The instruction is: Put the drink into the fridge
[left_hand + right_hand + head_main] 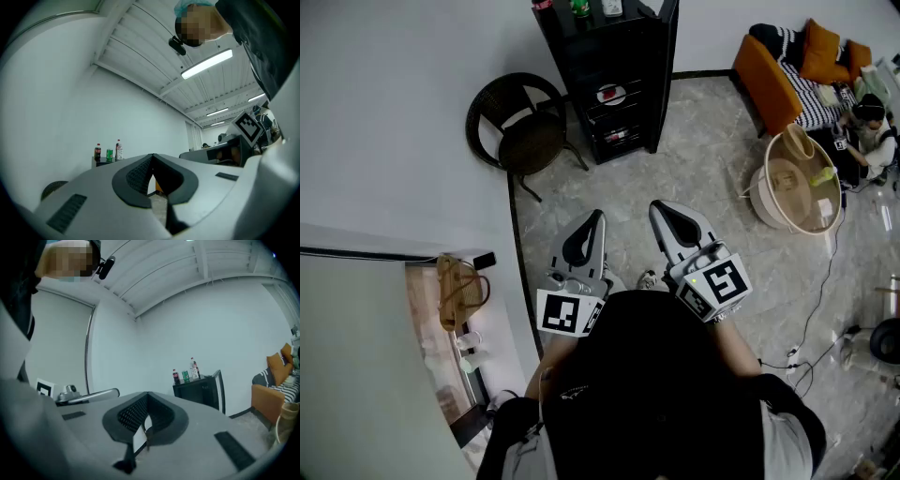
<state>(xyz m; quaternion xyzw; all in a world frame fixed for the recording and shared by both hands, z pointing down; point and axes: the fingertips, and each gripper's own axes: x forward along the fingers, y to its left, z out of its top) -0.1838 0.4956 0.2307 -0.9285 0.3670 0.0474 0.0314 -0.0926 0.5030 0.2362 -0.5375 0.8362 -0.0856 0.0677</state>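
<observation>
Both claws nearest, empty: left gripper (592, 225) jaws pressed together, right gripper (666, 214) likewise. Cola bottle (176, 376), green can (185, 376), white-label bottle (193, 369) stand atop black fridge (199, 392), well away. Bottles likely rigid, smooth, weighty; clamp mid-body.

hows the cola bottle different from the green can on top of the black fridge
The cola bottle is taller and dark with a red label; the green can is shorter and green. The cola bottle stands at the row's end; the green can stands mid-row. Both stand upright on the black fridge.
</observation>
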